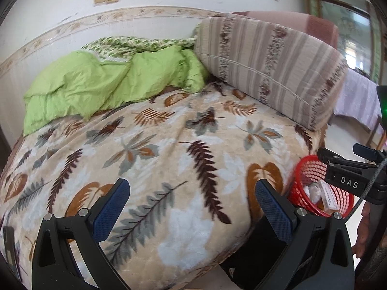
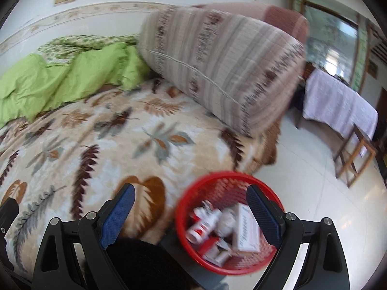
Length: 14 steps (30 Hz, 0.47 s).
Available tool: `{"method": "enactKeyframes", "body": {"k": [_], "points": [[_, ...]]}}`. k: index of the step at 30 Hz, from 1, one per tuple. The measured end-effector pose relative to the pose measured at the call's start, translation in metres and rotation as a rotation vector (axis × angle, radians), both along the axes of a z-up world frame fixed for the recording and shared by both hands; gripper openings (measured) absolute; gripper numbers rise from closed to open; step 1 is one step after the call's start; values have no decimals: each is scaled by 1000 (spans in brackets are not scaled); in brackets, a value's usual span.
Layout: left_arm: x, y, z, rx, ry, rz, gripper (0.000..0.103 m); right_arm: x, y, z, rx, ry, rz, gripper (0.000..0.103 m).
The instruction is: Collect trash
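Both grippers, left (image 1: 192,207) and right (image 2: 191,209), gape empty; round red mesh basket (image 2: 217,188) holds crumpled packaging beside plush leaf-print blanket (image 1: 157,145).

Leaf-print blanket (image 1: 169,149): plush fleece, matt, soft nap. Green duvet (image 1: 101,79) at bed's far edge: thin woven cloth, creased, slight sheen. Striped cushion (image 1: 271,67): quilted cloth with stitched ridges. Red basket (image 2: 227,220) off bed's near corner: glossy plastic mesh; inside, card box (image 2: 248,232) (print too blurred to read) and glossy bottles (image 2: 205,227). Left gripper (image 1: 192,207): matt black plastic, blue knurled pads (image 1: 111,210), bright metal pins. Floor (image 2: 314,193): pale, glossy tile.
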<state>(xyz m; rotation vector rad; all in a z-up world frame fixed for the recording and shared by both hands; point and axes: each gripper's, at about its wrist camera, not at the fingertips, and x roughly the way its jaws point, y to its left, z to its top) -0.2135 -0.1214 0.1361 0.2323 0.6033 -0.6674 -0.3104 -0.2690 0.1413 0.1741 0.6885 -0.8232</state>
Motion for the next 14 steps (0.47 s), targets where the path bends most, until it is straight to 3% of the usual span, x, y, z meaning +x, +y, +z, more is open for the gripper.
{"method": "enactKeyframes", "body": {"k": [4, 8, 14], "points": [[39, 31, -5, -1, 35, 147, 103, 55, 18, -1, 29, -17, 174, 95], [85, 67, -25, 10, 125, 299, 103, 124, 46, -23, 78, -10, 338, 98], [143, 104, -70, 43, 258, 455, 103, 226, 75, -82, 104, 84, 401, 98]]}}
